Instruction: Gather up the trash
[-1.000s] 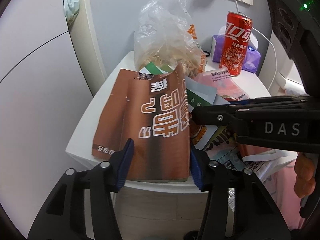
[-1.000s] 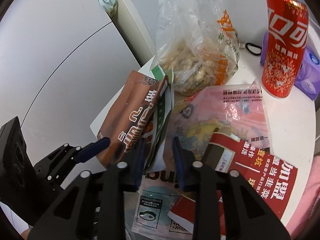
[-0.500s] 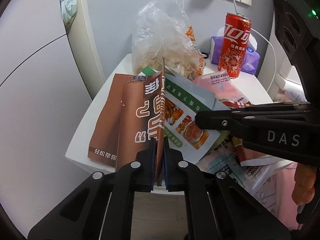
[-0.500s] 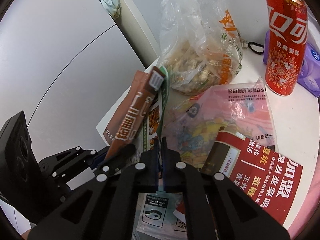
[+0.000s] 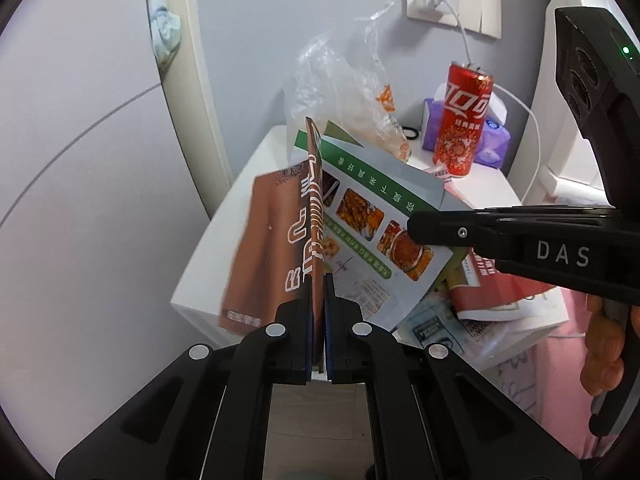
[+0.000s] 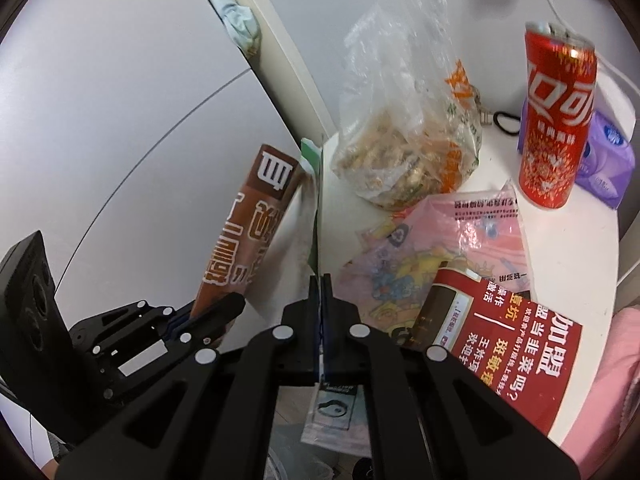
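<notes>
My left tool (image 5: 318, 300) pinches the brown flyer (image 5: 276, 240) at frame centre; my right tool (image 6: 320, 292) clamps the green menu leaflet (image 5: 372, 216), above the worktop (image 6: 568, 248).

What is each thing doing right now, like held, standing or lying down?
Left gripper: shut on brown flyer, lifted on edge.
Right gripper: shut on green flyer, lifted.
Red can: standing upright.
Clear bag: sitting on table, top open.
Red flyer: lying flat.
</notes>
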Tool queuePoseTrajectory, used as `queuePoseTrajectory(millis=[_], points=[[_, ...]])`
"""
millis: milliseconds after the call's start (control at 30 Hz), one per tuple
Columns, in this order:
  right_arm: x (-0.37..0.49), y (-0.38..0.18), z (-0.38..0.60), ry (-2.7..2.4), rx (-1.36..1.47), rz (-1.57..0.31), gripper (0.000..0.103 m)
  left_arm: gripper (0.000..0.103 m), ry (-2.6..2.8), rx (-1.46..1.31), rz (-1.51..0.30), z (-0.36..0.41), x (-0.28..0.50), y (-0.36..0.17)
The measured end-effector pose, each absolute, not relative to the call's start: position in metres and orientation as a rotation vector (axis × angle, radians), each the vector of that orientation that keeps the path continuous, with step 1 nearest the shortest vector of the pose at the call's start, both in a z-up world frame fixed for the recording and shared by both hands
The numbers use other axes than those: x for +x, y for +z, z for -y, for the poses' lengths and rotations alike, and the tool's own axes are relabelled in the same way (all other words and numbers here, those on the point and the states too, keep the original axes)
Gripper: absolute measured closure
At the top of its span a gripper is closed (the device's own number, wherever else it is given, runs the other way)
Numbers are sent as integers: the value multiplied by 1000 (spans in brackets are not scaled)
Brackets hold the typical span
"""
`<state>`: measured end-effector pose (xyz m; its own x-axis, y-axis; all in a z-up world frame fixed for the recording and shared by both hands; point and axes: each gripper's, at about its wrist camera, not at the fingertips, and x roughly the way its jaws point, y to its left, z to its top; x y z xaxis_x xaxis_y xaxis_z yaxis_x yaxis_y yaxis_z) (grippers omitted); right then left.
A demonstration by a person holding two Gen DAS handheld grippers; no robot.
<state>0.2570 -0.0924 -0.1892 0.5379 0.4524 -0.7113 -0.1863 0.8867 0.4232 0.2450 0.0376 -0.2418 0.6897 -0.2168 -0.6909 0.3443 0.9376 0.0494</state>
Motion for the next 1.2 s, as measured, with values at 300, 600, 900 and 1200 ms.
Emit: queuePoseTrajectory(millis=[300,600,900,1200], points=[[225,-155,78,426,309,-895,100,100,-267,144,-711,-62,211,-210],[201,-132,50,471,271,-879,100,103,-214,107,-722,-95,175,-201],[182,-130,21,525,232,-887,100,103,-158,90,-720,-124,145,-195],[157,-126,-13,597,193,-883,100,103,-79,61,-706,-161,110,-183]])
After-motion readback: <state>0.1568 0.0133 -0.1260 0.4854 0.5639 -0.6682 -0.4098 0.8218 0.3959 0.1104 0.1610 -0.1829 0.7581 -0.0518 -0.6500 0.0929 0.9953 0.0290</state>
